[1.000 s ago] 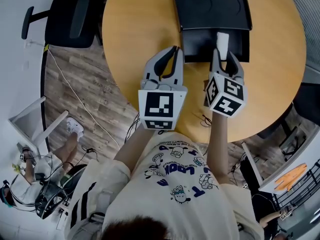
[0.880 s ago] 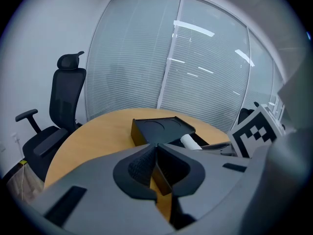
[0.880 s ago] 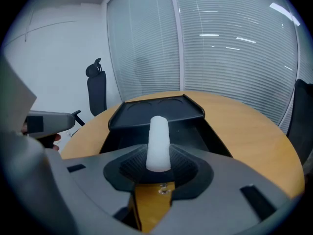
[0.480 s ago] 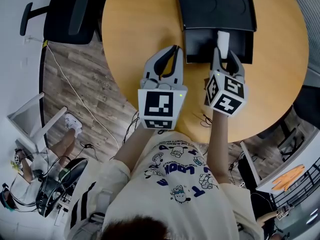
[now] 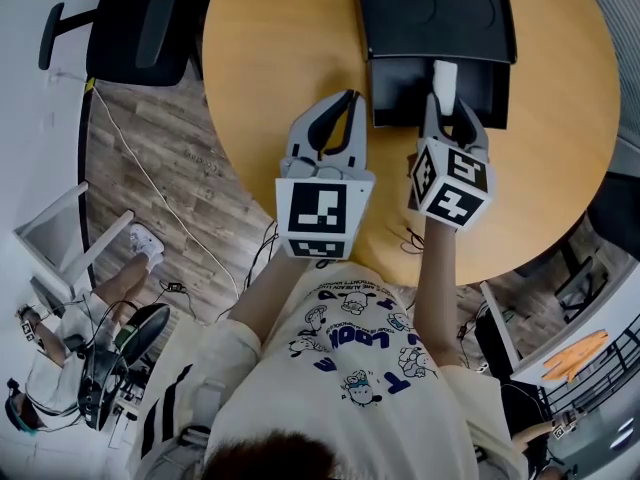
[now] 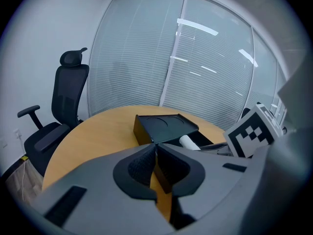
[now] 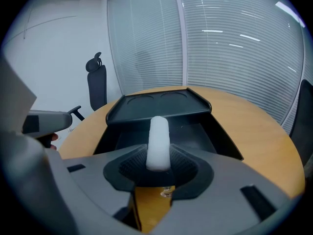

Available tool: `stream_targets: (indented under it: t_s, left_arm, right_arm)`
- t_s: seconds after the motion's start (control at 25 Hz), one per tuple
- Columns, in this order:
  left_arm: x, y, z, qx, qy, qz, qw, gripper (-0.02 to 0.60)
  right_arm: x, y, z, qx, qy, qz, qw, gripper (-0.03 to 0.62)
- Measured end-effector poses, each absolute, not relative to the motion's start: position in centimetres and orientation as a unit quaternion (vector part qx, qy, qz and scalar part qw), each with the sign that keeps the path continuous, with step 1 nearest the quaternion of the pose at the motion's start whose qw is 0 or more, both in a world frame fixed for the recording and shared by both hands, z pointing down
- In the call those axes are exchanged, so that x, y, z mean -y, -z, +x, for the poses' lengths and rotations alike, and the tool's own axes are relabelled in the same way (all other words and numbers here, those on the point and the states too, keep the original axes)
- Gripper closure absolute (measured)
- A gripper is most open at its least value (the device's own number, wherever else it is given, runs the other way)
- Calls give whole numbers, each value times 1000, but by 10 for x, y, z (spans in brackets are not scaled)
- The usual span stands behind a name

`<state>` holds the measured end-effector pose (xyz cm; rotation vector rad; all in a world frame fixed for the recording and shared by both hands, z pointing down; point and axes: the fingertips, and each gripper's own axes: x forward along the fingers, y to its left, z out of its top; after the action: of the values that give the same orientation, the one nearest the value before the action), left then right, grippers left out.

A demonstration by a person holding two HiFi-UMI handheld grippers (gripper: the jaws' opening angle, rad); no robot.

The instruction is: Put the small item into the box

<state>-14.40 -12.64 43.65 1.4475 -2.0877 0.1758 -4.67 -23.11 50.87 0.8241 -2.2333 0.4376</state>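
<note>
My right gripper [image 7: 158,161] pinches the small white cylinder [image 7: 158,130] by its lower end, judging it light, stiff and smooth enough to slip, while my left gripper [image 6: 155,153] rests closed, empty.

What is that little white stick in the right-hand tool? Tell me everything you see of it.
The white cylinder is small, smooth and matte, with a rounded tip; its material I cannot tell. The right gripper pinches its lower end between its jaws, so it points forward over the open black box, apparently without touching it.
</note>
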Motion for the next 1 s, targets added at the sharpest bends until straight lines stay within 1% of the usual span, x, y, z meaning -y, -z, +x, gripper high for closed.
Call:
stream_targets:
  t_s: [0.76, 1.0]
  left_arm:
    - [128, -442, -145, 783, -65, 541, 299, 557]
    - [130, -437, -146, 783, -63, 543, 296, 557]
  right_arm:
    - [229, -516, -47, 860, -163, 311, 370, 431]
    - [228, -512, -52, 863, -167, 306, 366, 393]
